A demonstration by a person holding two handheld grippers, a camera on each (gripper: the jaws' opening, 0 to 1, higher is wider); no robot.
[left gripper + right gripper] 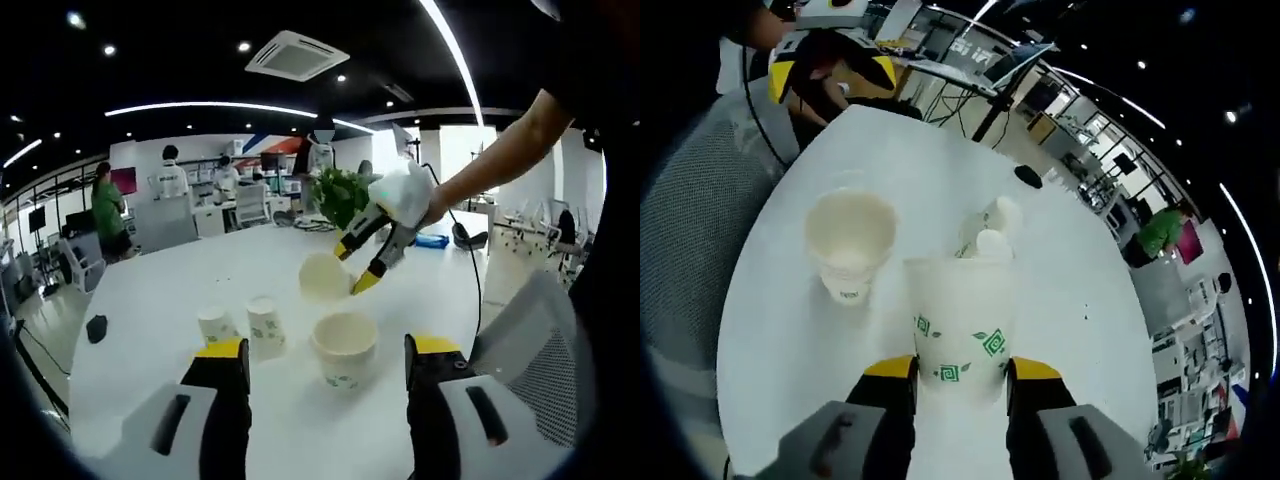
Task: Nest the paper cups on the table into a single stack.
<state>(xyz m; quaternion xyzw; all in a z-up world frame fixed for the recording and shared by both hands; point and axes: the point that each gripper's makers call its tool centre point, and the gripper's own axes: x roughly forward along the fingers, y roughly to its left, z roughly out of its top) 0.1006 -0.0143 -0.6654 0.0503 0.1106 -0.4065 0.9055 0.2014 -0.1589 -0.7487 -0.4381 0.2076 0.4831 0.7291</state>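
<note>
I see a broad white table point(180, 290) in an open office, with a mesh chair point(560, 370) at its edge on my right. In the left gripper view, a wide paper cup point(345, 348) stands upright and mouth-up on the table, just ahead of my left gripper point(328, 365), whose jaws are spread apart with nothing between them. Beside that cup, to its left, two small paper cups point(266, 325) stand close together. Above and behind the wide cup, my right gripper point(358, 265) hangs over the table, clamped on a raised paper cup point(325, 275). In the right gripper view, that held cup point(962, 335) sits between the yellow-tipped jaws of my right gripper point(960, 385), green leaf print facing me, and the wide cup point(850, 242) stands on the table to its left.
</note>
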